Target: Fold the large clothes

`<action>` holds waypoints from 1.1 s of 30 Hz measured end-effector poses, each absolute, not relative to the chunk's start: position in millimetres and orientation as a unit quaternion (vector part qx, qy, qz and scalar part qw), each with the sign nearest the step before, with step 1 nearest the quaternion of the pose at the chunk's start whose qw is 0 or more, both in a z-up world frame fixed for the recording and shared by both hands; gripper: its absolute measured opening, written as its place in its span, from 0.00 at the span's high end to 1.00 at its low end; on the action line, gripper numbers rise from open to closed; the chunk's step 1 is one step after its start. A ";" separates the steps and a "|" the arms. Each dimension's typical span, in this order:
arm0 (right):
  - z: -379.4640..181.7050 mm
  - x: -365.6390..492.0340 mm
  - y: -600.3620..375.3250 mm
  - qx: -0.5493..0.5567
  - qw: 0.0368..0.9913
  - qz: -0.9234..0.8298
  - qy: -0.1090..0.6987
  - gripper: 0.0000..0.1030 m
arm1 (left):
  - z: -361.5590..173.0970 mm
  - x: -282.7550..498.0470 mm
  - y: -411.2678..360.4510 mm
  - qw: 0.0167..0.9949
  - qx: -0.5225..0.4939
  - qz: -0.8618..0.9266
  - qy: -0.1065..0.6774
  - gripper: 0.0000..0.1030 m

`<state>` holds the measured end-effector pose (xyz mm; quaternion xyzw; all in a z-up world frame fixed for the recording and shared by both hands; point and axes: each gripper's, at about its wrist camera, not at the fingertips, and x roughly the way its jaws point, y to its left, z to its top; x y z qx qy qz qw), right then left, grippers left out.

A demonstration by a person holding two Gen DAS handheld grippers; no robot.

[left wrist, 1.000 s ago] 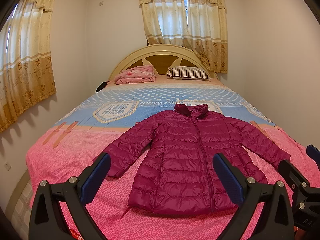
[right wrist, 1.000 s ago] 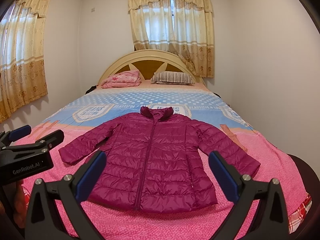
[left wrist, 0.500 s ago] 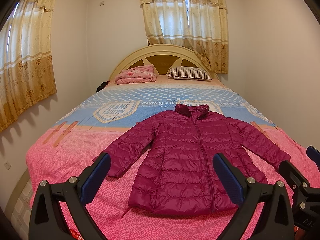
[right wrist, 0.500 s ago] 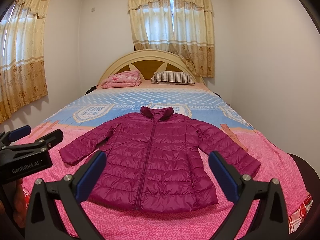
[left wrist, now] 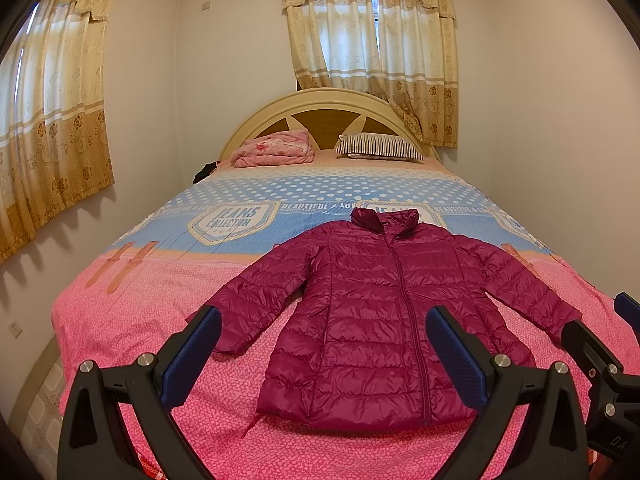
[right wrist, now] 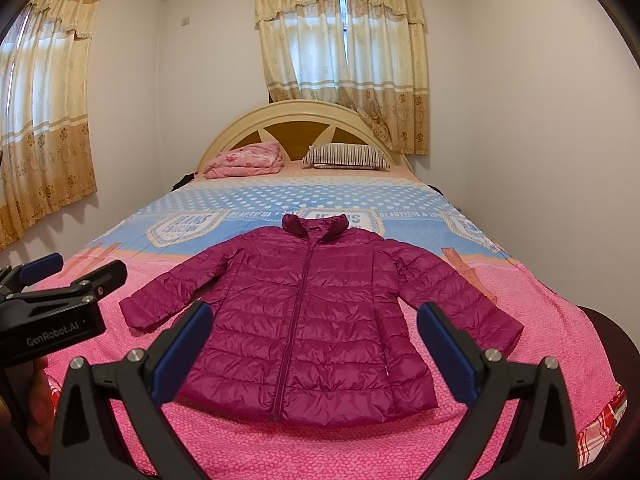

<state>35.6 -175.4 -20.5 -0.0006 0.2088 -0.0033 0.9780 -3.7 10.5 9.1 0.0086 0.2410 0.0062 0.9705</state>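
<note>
A magenta quilted puffer jacket point(left wrist: 384, 312) lies flat and zipped on the bed, front up, collar toward the headboard, both sleeves spread out. It also shows in the right wrist view point(right wrist: 312, 320). My left gripper point(left wrist: 324, 356) is open and empty, held above the foot of the bed near the jacket's hem. My right gripper point(right wrist: 316, 352) is open and empty, also near the hem. The right gripper shows at the right edge of the left wrist view point(left wrist: 600, 352); the left gripper shows at the left edge of the right wrist view point(right wrist: 56, 300).
The bed point(left wrist: 160, 320) has a pink and blue cover. A folded pink blanket point(left wrist: 276, 148) and a striped pillow point(left wrist: 380, 146) lie by the headboard point(left wrist: 320, 108). Walls stand close on both sides, with curtains point(left wrist: 52, 120) at the left.
</note>
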 end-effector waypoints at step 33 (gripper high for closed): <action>-146.6 127.6 -376.3 0.167 0.907 -0.156 0.353 0.15 | -104.8 139.6 -25.8 0.941 0.066 0.002 0.333 0.01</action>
